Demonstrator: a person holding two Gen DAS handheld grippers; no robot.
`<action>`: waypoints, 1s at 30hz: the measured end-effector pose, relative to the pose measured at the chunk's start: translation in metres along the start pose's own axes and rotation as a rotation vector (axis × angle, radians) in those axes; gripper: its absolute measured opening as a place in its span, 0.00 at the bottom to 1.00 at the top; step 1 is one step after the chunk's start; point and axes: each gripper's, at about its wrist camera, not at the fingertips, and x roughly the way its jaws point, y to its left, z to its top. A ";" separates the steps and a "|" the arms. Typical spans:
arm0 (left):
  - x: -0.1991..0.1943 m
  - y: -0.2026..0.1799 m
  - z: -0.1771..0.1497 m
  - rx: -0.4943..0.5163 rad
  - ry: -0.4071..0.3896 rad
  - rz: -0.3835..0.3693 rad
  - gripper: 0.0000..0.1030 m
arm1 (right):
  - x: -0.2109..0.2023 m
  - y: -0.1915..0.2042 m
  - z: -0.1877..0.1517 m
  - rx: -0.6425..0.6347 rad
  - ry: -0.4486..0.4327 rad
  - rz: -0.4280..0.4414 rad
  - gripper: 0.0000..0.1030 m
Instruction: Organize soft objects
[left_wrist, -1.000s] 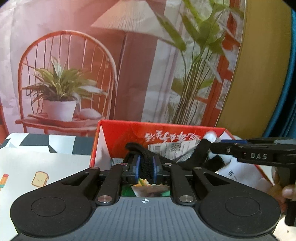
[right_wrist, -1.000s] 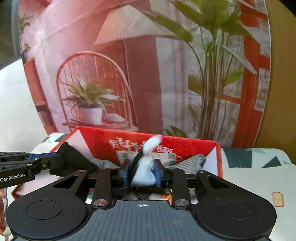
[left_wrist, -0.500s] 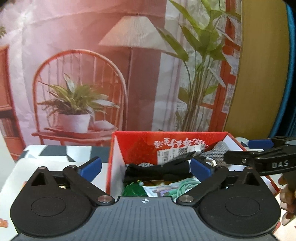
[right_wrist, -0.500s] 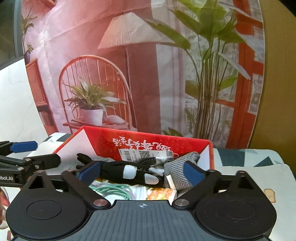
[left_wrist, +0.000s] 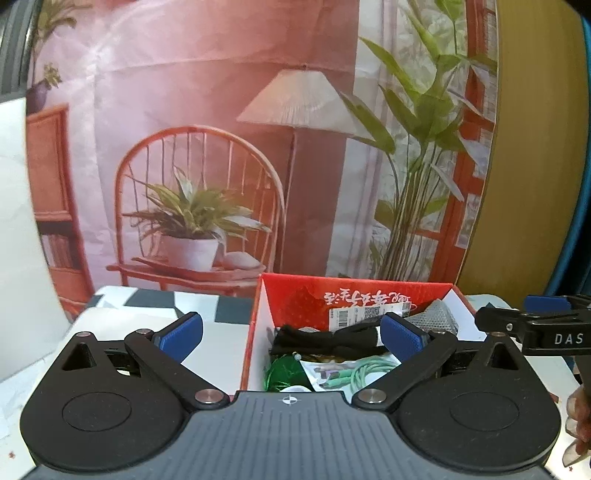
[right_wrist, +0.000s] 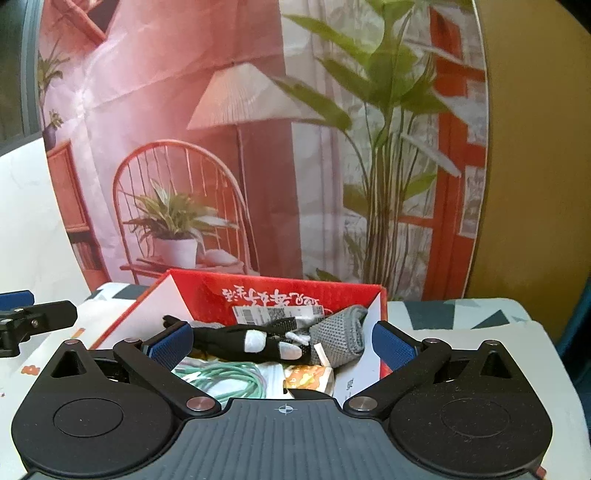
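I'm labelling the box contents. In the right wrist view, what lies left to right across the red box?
Green cable → black glove with white fingertips → grey knit cloth, all inside the red box.

It looked like a staged recording corner rather than a lived-in room. A printed backdrop (left_wrist: 207, 122) hung behind the table (right_wrist: 461, 314), creased and wrinkled, picturing a floor lamp, a red wire chair, a potted plant and tall green leaves by a red window frame. Plain white wall (right_wrist: 22, 206) showed past its left edge and a mustard-yellow surface (left_wrist: 535, 147) past its right. The table wore a cloth with dark geometric shapes and small cartoon prints, and on it stood a red cardboard box (right_wrist: 295, 295) full of household odds and ends.
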 end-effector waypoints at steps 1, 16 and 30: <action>-0.005 -0.001 0.000 0.006 -0.008 0.005 1.00 | -0.005 0.001 0.000 -0.003 -0.006 -0.001 1.00; -0.091 -0.017 0.002 0.056 -0.050 0.057 1.00 | -0.091 0.018 0.001 -0.008 -0.076 0.011 1.00; -0.181 -0.032 0.009 0.050 -0.112 0.115 1.00 | -0.183 0.019 0.002 0.007 -0.140 -0.022 1.00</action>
